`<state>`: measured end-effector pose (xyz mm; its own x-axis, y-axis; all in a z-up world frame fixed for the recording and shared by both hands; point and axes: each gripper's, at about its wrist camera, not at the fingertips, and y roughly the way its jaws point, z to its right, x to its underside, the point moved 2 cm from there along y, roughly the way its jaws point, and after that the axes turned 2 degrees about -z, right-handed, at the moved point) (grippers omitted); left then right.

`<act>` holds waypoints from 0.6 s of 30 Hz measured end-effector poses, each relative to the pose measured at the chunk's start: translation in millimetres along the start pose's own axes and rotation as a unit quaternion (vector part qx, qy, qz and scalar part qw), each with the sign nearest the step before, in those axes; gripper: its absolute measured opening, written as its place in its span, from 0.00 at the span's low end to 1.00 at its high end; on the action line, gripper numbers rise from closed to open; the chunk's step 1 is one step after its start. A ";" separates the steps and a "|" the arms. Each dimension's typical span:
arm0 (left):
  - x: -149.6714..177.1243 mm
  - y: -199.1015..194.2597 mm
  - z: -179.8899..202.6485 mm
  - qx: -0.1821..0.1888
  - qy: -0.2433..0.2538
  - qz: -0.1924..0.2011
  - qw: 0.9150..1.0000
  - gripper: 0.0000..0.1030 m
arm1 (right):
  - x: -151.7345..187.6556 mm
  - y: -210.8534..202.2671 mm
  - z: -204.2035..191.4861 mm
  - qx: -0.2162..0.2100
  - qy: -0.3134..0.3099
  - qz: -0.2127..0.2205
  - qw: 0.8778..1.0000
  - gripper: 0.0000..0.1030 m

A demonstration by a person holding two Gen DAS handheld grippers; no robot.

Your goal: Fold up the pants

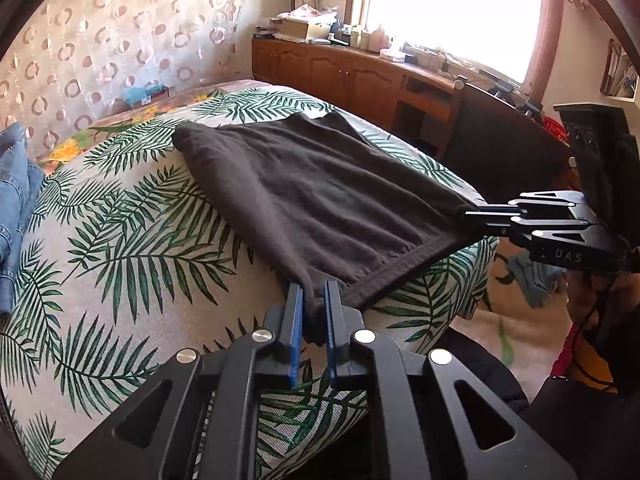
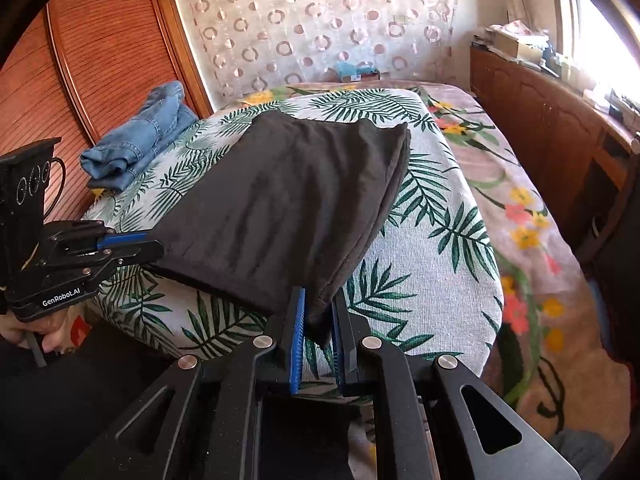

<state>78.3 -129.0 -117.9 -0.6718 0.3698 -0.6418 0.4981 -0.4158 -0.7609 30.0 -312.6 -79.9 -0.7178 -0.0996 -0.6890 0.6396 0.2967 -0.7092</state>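
Dark brown pants (image 1: 312, 200) lie folded on a leaf-print cover (image 1: 120, 248), stretched toward me; they also show in the right wrist view (image 2: 288, 200). My left gripper (image 1: 314, 292) is shut on the near left corner of the pants' hem. My right gripper (image 2: 320, 300) is shut on the near right corner. The right gripper also shows in the left wrist view (image 1: 472, 216), pinching that corner at the bed's edge. The left gripper shows in the right wrist view (image 2: 152, 246), gripping the other corner. The hem is lifted slightly and taut between them.
Folded blue jeans (image 2: 140, 136) lie at the far left of the bed. A floral blanket (image 2: 532, 240) covers the bed to the right. A wooden cabinet (image 1: 340, 68) with clutter runs under the window. A dark chair (image 1: 500, 148) stands by the bed.
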 end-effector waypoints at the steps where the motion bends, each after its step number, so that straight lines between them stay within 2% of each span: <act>1: 0.5 0.6 -0.2 0.000 0.000 0.000 1.000 0.11 | -0.8 -1.7 -0.2 0.002 -0.001 0.001 1.000 0.14; 3: 0.6 1.2 -0.5 -0.002 0.000 0.000 1.000 0.11 | -2.8 -6.1 1.1 0.009 0.000 0.006 1.000 0.18; 10: 5.3 7.7 -3.6 -0.002 -0.012 -0.003 1.000 0.11 | -23.2 -12.3 18.0 0.033 0.010 0.043 0.998 0.21; 18: 8.6 8.3 -7.9 -0.001 -0.041 0.010 0.999 0.11 | -85.4 34.4 44.4 0.036 0.003 0.075 0.997 0.21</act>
<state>81.0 -122.7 -130.5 -0.7047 0.2915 -0.6468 0.5126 -0.4212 -0.7482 125.6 -336.0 -52.1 -0.6146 -0.0533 -0.7870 0.7576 0.2380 -0.6078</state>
